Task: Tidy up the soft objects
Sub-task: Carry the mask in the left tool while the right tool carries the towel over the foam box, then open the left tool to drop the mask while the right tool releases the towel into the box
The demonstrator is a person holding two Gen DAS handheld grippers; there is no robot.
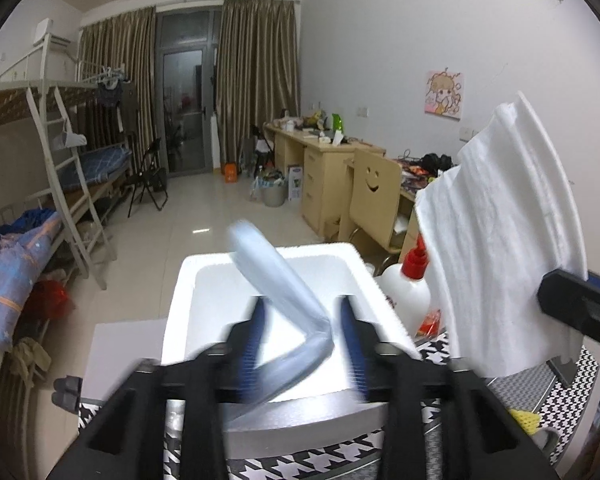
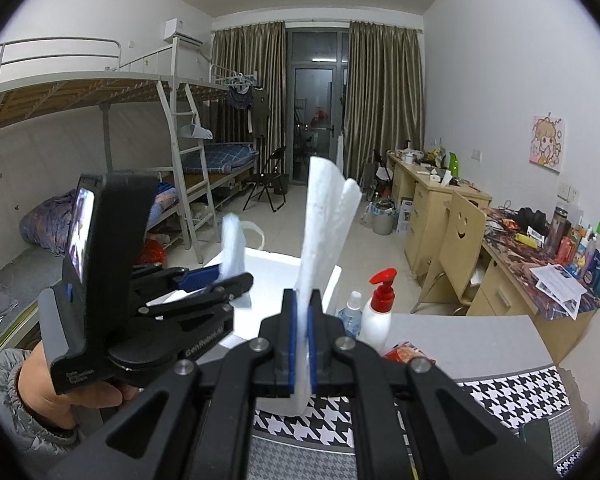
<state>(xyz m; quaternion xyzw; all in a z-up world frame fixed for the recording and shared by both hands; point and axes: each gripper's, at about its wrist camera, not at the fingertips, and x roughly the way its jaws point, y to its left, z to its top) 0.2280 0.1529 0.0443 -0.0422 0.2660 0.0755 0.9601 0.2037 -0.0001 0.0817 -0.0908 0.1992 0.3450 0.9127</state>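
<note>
Left gripper [image 1: 306, 336] spread partway, jaws apart, with a bent, motion-blurred pale blue soft strip [image 1: 284, 300] between them; pads apparently clear of it, so probably let go over the box rather than gripped (blur forbids certainty about contact on the right pad). Right gripper [image 2: 302, 332] clamped tight on the lower end of a folded white cloth [image 2: 324, 216], held upright so the free end stands up clear of the table. Same cloth hanging large at the right in the left wrist view [image 1: 500, 232].

Just beyond the left jaws, an open white foam box [image 1: 188, 280], seemingly the bin for the soft things; strip poised above its cavity, which explains the downward tilt of that gripper. Beneath the box, a houndstooth cloth [image 2: 512, 396] covering the table. Beside the box on the right, a white pump bottle with a red top [image 2: 378, 312] and a small clear spray bottle [image 2: 352, 316], touching or nearly so, plus a red packet [image 2: 408, 354] nearer the camera. Hand [image 2: 48, 384] in a grey sleeve wrapped round the left gripper's handle.

Further off: wooden chair with a smiley cut-out [image 2: 460, 236], cluttered desks [image 2: 424, 196] along the right wall, bunk beds [image 2: 100, 96] on the left, brown curtains [image 2: 384, 100] flanking a glass door at the far end.

Likely next: cloth over the box, then release.
</note>
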